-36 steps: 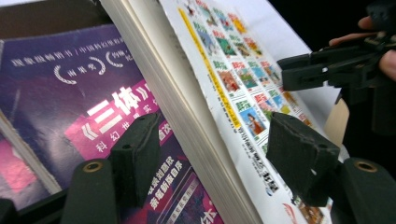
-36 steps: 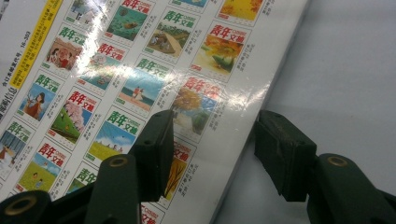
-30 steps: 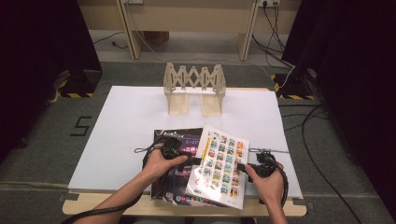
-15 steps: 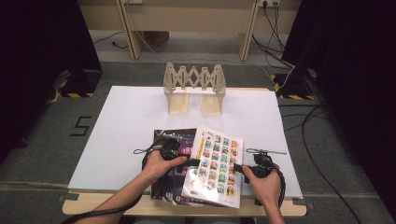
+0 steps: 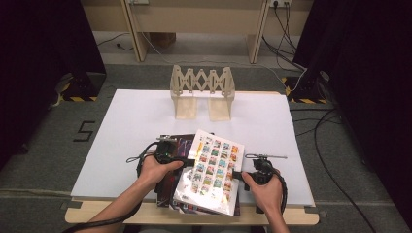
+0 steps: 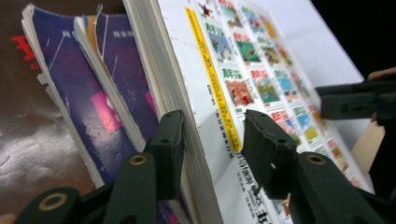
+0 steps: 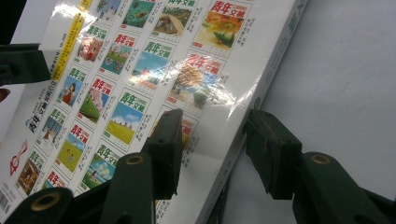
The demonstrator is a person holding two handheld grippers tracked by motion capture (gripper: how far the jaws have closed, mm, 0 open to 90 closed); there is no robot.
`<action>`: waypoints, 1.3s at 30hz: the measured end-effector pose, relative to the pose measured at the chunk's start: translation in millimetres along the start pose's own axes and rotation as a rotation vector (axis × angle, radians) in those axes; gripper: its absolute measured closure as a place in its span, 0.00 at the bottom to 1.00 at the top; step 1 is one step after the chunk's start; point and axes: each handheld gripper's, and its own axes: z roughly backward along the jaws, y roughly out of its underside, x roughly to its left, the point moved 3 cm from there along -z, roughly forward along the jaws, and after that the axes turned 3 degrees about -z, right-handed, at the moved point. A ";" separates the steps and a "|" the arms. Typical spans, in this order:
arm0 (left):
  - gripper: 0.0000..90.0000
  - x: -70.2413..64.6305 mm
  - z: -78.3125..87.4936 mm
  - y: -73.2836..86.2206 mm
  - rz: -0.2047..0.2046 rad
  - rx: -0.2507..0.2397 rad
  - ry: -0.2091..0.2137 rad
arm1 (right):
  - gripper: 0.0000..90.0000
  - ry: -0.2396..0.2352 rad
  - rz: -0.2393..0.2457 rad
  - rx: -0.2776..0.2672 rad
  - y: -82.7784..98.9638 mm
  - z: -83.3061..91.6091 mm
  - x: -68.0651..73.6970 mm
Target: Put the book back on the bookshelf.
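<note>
At the near edge of the table (image 5: 291,121), a little right of its middle, lies a small stack of magazines; the top one, a white magazine (image 5: 210,171) with rows of small coloured cover pictures, is tilted, its left side raised off the dark magazines (image 5: 171,182) under it and its right edge low, near the white sheet that covers the table. The left gripper (image 5: 171,154), held in the person's left hand (image 5: 154,170), straddles the left page edge of the white magazine; in the left gripper view one jaw sits under the block of pages and the other stands a little off the printed cover, so the jaws, which have just been closing, are half-wide around it and do not clamp it. The right gripper (image 5: 245,174), in the right hand (image 5: 265,190), meets the magazine's right edge, the spine; in the right gripper view one jaw lies over the glossy cover and the other stands out beside the spine above the white sheet, with a gap, so it is fairly wide and not gripping. Beneath, two blue-purple covers (image 6: 109,88) fan out leftward over a dark brown one. Farther off, near the far edge at the middle, a pale wooden rack (image 5: 202,92) with a zigzag lattice stands upright, well apart from the stack. Beyond the table, cables (image 5: 291,43) trail over the grey floor.
</note>
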 end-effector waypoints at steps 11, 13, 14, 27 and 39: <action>0.80 -4.8 3.7 1.9 0.025 -0.043 0.051 | 0.61 0.000 0.002 0.020 -2.0 -0.4 -0.4; 0.82 -2.3 4.0 2.3 0.034 -0.046 0.068 | 0.60 0.000 0.020 0.021 -2.7 -0.7 -0.5; 0.82 -0.6 4.9 2.6 0.025 -0.047 0.075 | 0.59 0.002 0.015 0.025 -3.0 -0.5 0.0; 0.95 21.0 26.3 14.1 0.012 -0.102 0.021 | 0.50 -0.050 -0.030 0.017 -57.0 -25.6 -19.7; 0.63 16.0 -1.3 4.8 0.000 -0.026 0.013 | 0.51 -0.033 -0.032 0.033 -54.1 -25.8 -16.2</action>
